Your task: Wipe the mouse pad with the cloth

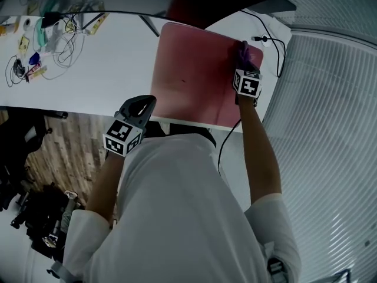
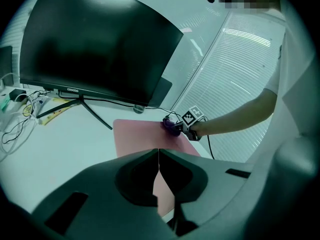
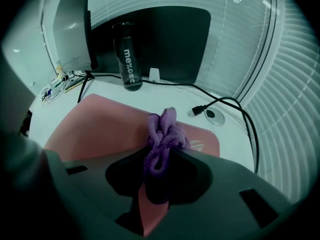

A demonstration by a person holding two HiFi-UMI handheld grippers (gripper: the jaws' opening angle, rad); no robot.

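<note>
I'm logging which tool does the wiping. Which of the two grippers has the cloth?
The right gripper: its jaws are shut on the purple cloth, over the pink mouse pad. The left gripper is shut with nothing between its jaws.

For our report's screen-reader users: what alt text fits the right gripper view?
The right gripper clamps a bunched purple cloth over a pink mouse pad on a white desk. Behind stand a dark bottle and a monitor; a black cable lies to the right.

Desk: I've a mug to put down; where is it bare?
Bare desk lies between the tangled wires and the mouse pad. The pad is bare too, except where the cloth is. A black cable crowds the right side.
</note>
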